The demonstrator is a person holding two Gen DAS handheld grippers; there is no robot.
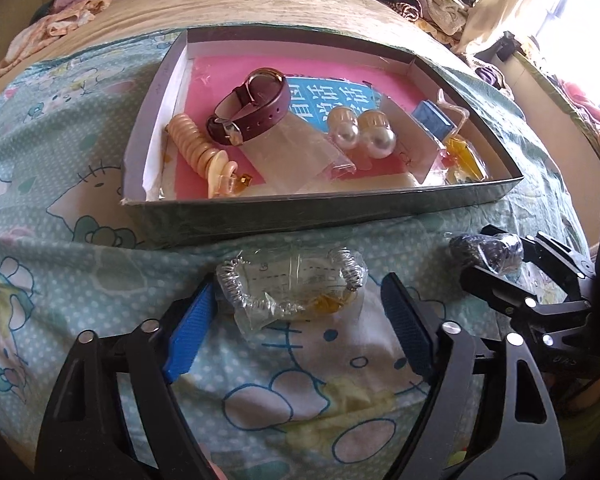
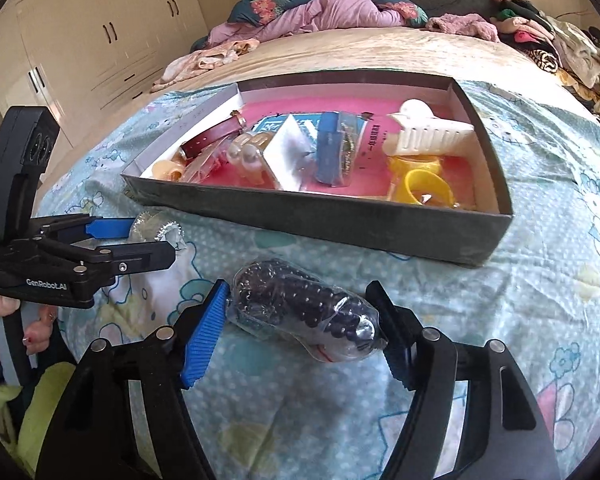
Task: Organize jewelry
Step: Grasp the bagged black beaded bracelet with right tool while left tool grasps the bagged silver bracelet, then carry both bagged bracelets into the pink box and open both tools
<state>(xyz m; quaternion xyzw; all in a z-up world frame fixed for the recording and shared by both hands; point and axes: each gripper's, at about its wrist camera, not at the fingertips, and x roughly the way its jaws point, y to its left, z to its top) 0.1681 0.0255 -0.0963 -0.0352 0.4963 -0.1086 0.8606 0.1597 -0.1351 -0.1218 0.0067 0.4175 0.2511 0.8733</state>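
Observation:
A clear bag with a silver chain bracelet (image 1: 290, 286) lies on the bedsheet in front of the grey box (image 1: 300, 212). My left gripper (image 1: 300, 320) is open with its blue pads (image 1: 190, 338) on either side of the bag. A clear bag of dark beads (image 2: 304, 308) lies on the sheet; my right gripper (image 2: 296, 332) is open around it, pads beside it. The box (image 2: 320, 220) holds a maroon watch (image 1: 252, 108), pearl earrings (image 1: 362, 132), a beige coil hair tie (image 1: 196, 148), a white hair claw (image 2: 428, 132) and yellow rings (image 2: 424, 186).
The box sits on a Hello Kitty sheet (image 1: 80, 208) on a bed. Piled clothes (image 2: 320, 12) lie at the far side of the bed. White wardrobes (image 2: 100, 40) stand at the left. The left gripper also shows in the right wrist view (image 2: 148, 240).

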